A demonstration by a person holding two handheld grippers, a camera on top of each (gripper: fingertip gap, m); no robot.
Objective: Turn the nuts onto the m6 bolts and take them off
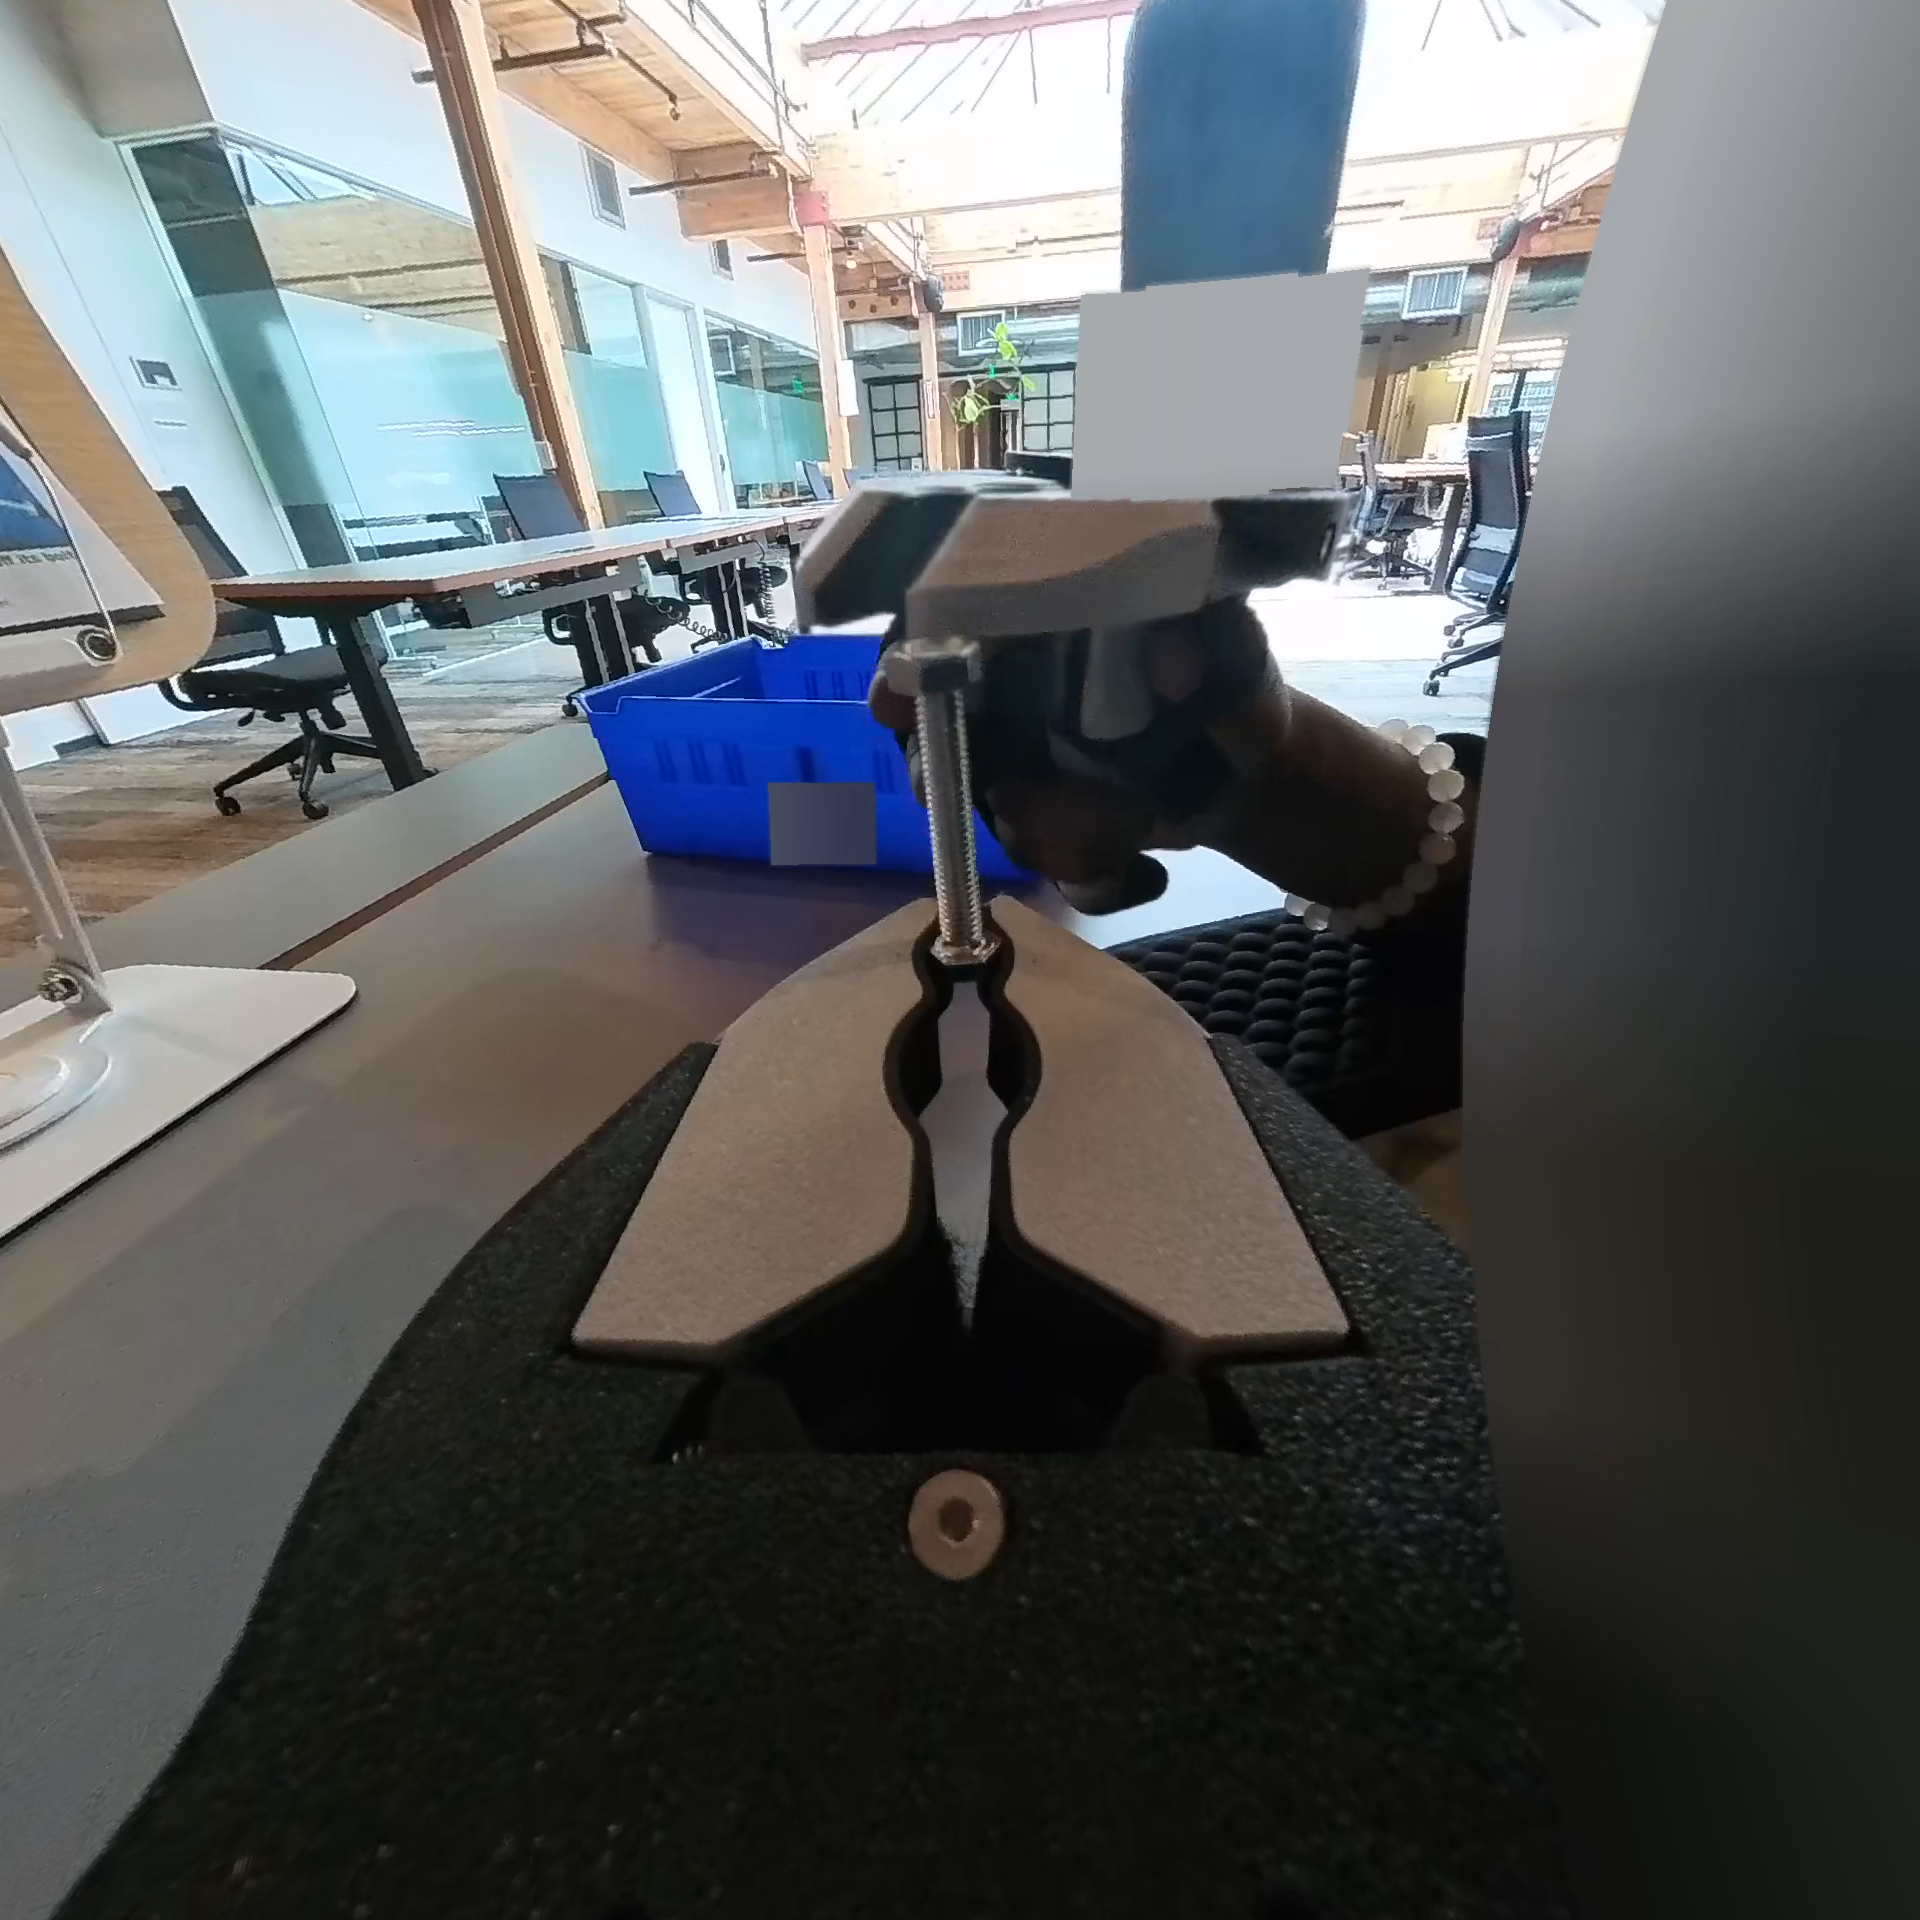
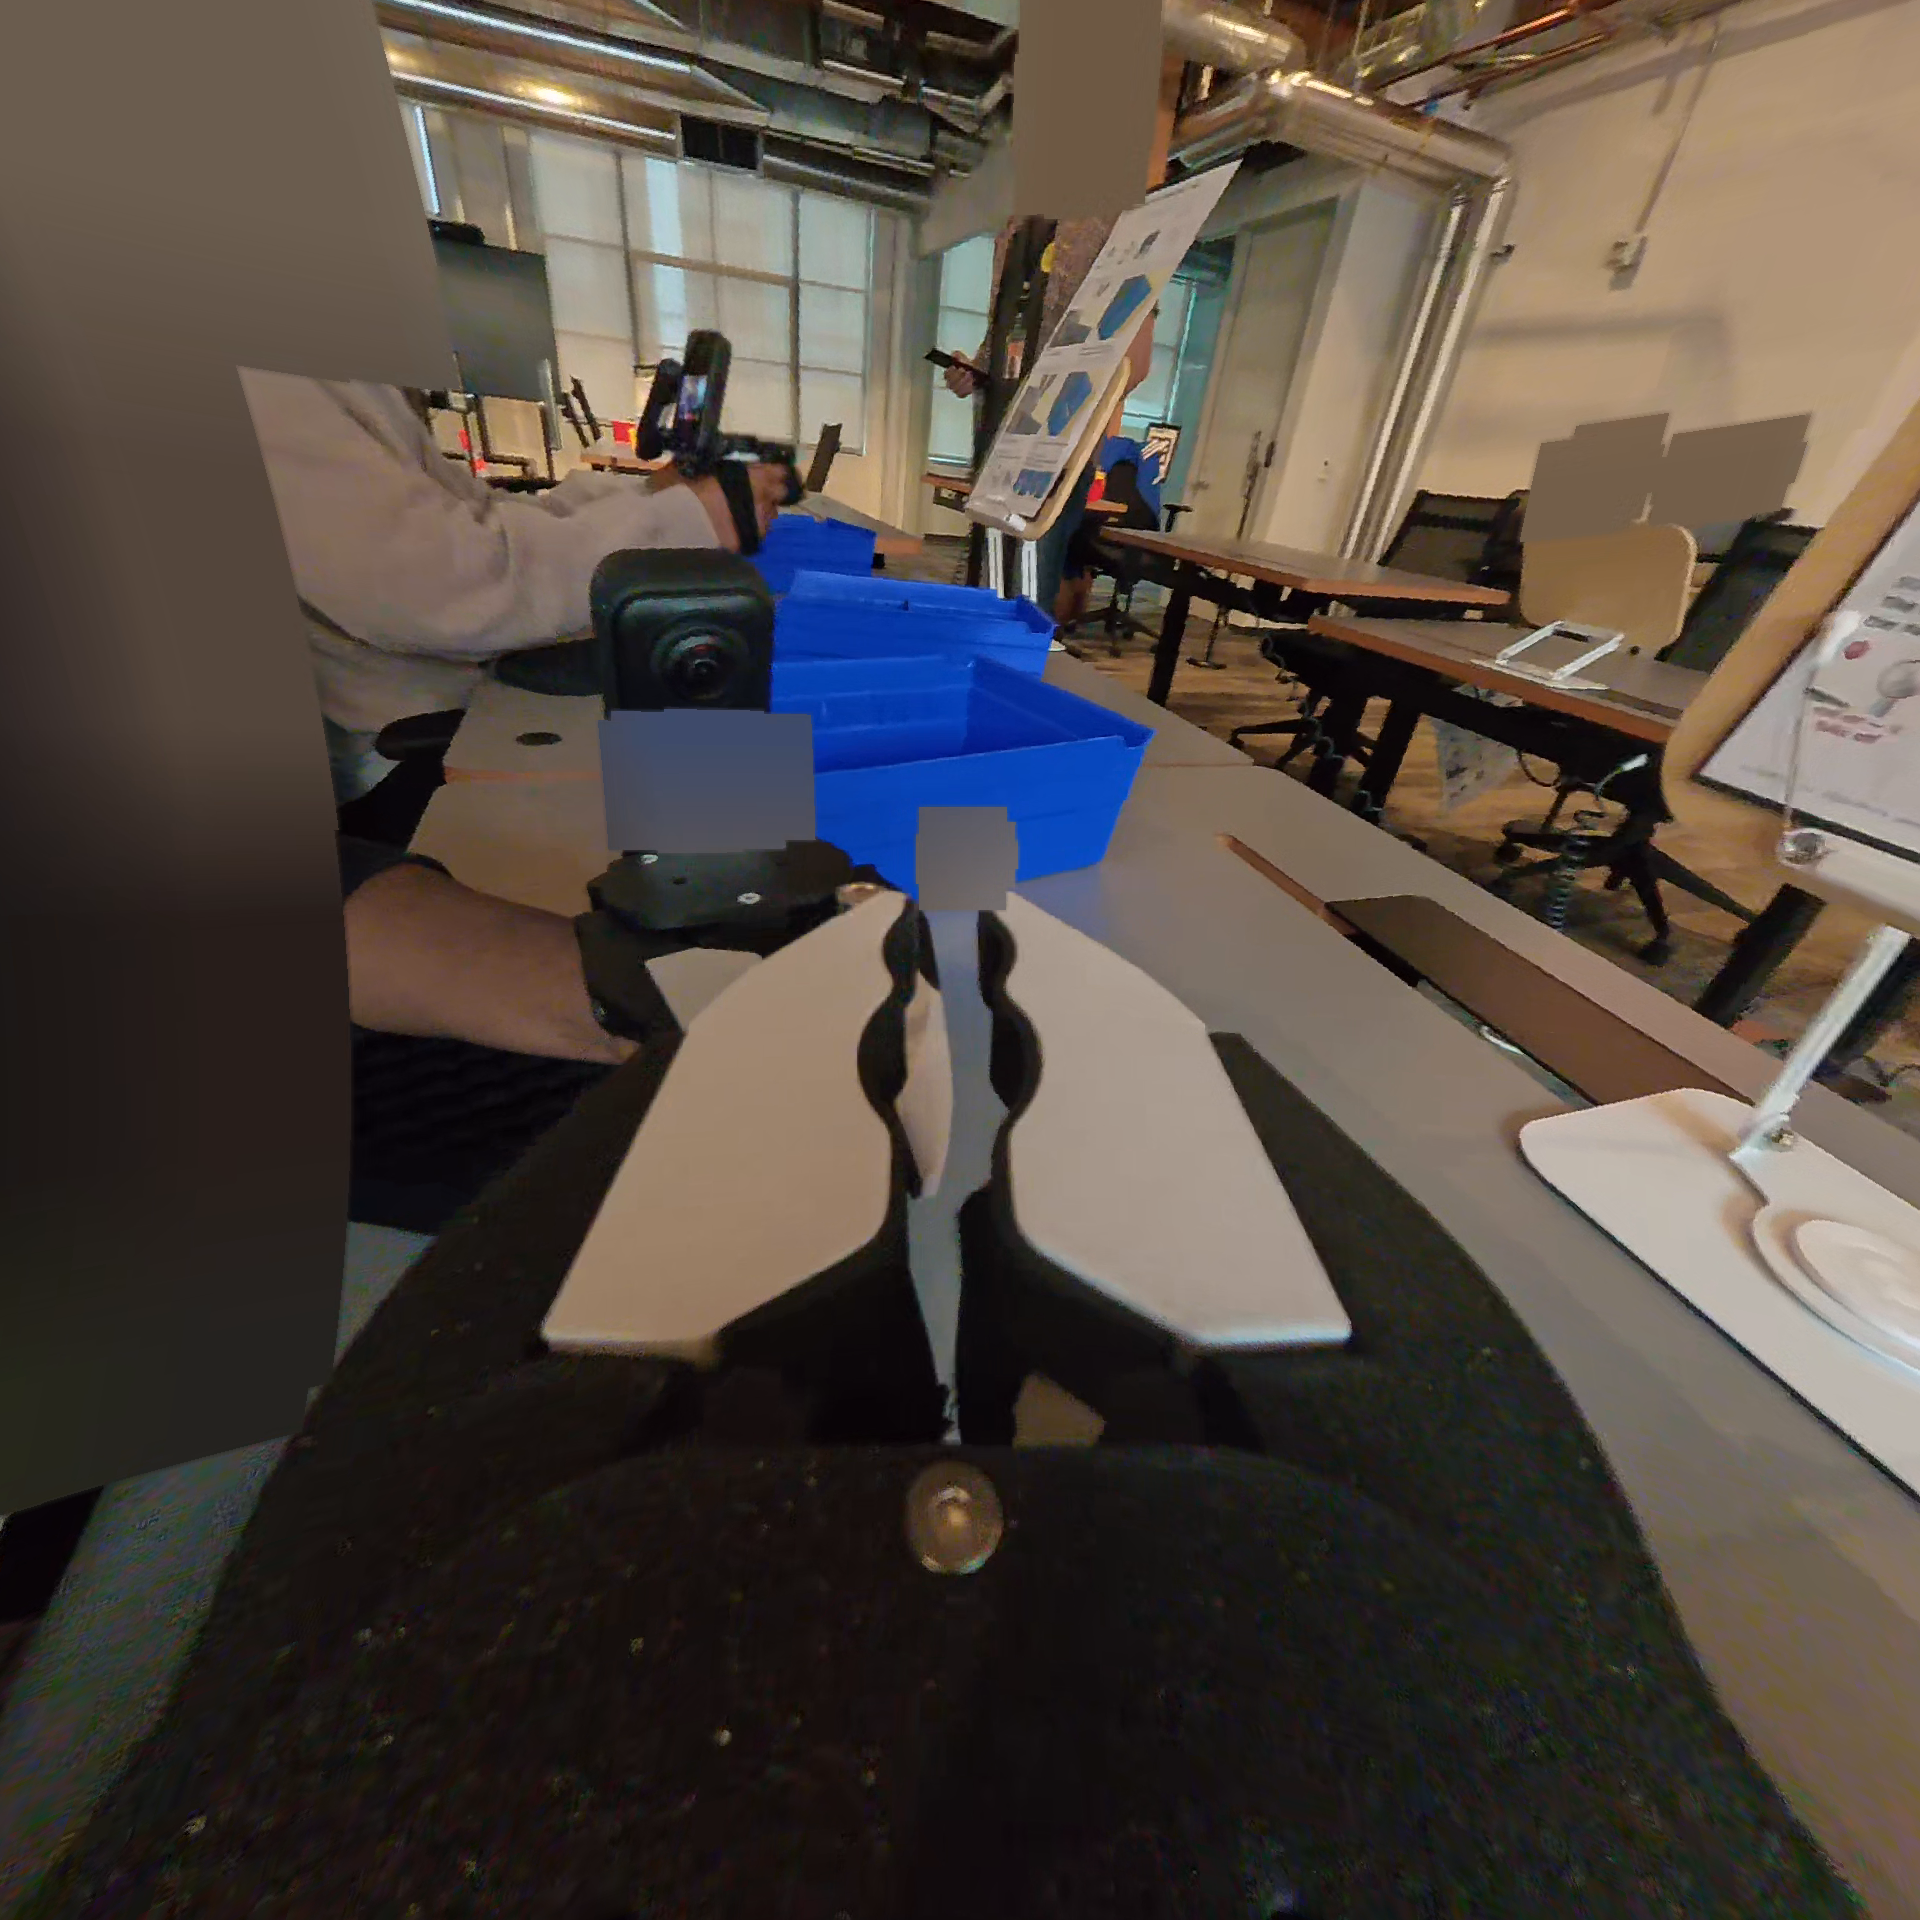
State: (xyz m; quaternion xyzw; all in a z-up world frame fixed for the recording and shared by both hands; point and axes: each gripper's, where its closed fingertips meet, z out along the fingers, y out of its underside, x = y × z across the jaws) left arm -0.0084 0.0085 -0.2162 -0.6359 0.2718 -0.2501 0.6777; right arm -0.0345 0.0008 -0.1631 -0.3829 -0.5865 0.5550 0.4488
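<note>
Above the desk (image 1: 436,1039), left fingers (image 1: 852,997) clamp the bolt (image 1: 951,810) upright (right fingers (image 1: 997,592) grip its nut (image 1: 948,663)).

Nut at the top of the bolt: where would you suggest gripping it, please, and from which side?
Probably across two opposite flats of the nut, coming in level from the side, at right angles to the bolt. The bolt stands upright in the left gripper, so that approach keeps the pads square on the hexagon.
</note>
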